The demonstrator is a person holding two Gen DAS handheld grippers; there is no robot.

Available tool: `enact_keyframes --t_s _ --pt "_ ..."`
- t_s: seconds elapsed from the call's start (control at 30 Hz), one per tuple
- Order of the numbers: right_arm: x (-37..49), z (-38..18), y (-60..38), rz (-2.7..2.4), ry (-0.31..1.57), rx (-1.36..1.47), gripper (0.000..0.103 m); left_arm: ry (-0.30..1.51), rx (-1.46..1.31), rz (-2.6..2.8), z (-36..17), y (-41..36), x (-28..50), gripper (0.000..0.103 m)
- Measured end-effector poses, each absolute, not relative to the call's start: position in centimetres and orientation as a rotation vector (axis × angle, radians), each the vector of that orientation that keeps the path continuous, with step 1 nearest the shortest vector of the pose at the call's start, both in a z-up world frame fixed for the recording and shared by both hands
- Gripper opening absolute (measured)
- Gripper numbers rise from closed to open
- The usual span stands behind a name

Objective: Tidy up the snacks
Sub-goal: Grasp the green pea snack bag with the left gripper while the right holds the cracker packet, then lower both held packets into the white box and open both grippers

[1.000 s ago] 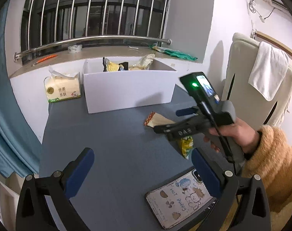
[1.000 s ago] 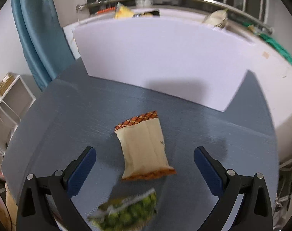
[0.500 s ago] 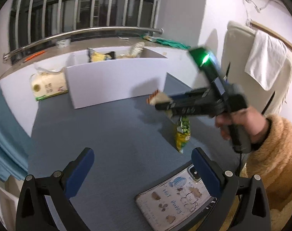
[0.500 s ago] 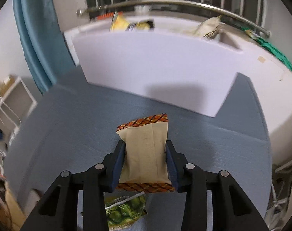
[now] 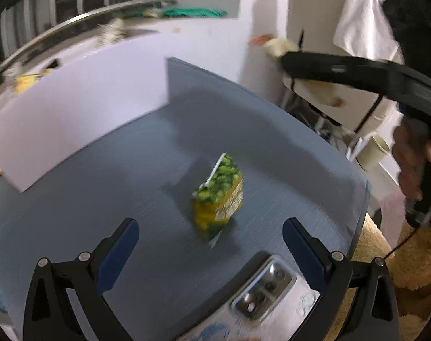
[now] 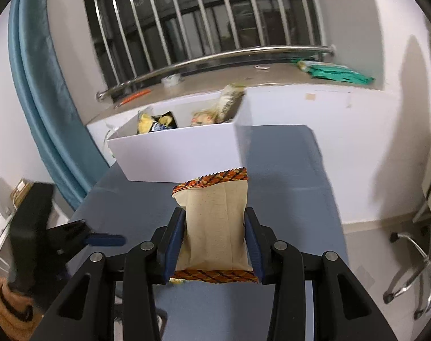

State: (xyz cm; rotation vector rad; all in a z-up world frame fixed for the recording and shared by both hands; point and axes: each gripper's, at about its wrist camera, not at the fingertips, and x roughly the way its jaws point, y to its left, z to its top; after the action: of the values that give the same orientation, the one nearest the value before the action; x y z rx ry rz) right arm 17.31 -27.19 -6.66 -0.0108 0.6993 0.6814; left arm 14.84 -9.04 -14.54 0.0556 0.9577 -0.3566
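Observation:
My right gripper (image 6: 215, 224) is shut on a beige snack packet (image 6: 216, 221) with orange patterned ends, held above the grey table and facing the white box (image 6: 181, 153), which holds several snack bags. In the left wrist view the right gripper (image 5: 286, 56) shows at upper right with the packet's tip (image 5: 275, 47). My left gripper (image 5: 209, 236) is open and empty, with a green pea snack packet (image 5: 219, 191) on the table just ahead between its fingers. The white box (image 5: 81, 105) stands behind it.
A phone (image 5: 260, 304) in a cartoon case lies at the table's near edge by my left gripper. A windowsill with a steel rail (image 6: 215, 56) runs behind the box. A blue curtain (image 6: 45, 108) hangs left. A chair base (image 6: 414, 261) stands right of the table (image 6: 286, 170).
My right gripper has closed on the beige packet and lifted it off the table. My left gripper has swung right and closer to the green packet.

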Motion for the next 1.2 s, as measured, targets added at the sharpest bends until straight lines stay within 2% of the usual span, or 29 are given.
enact_keyframes --t_s 0.17,0.23,0.27,0.47,0.83,1.03,1.2 --pt "16.6 -7.1 -30.1 0.66 0.699 0.058 0.045 1.027 0.022 -0.39 -15.6 -9.6 17.7 0.1" --pt "16.6 -7.7 -30.8 0.647 0.709 0.073 0.045 1.039 -0.014 -0.437 -15.8 -9.4 18.5 0.049" --pt "16.5 -8.0 -31.2 0.642 0.715 0.085 0.045 1.046 -0.018 -0.435 -15.9 -9.3 18.6 0.036" --pt "16.8 -9.1 -32.6 0.631 0.738 0.125 0.045 0.967 -0.04 -0.439 -14.0 -8.3 17.1 0.034" --pt "17.9 -7.1 -27.0 0.732 0.694 0.101 0.045 0.621 -0.201 -0.238 -4.3 1.6 14.3 0.034" --pt "22.4 -3.1 -21.4 0.787 0.641 0.073 0.045 0.545 -0.256 -0.106 -0.2 8.2 19.2 0.034" --pt "27.8 -0.7 -16.5 0.768 0.638 0.039 0.045 0.539 -0.239 -0.041 1.1 11.1 24.7 0.034"
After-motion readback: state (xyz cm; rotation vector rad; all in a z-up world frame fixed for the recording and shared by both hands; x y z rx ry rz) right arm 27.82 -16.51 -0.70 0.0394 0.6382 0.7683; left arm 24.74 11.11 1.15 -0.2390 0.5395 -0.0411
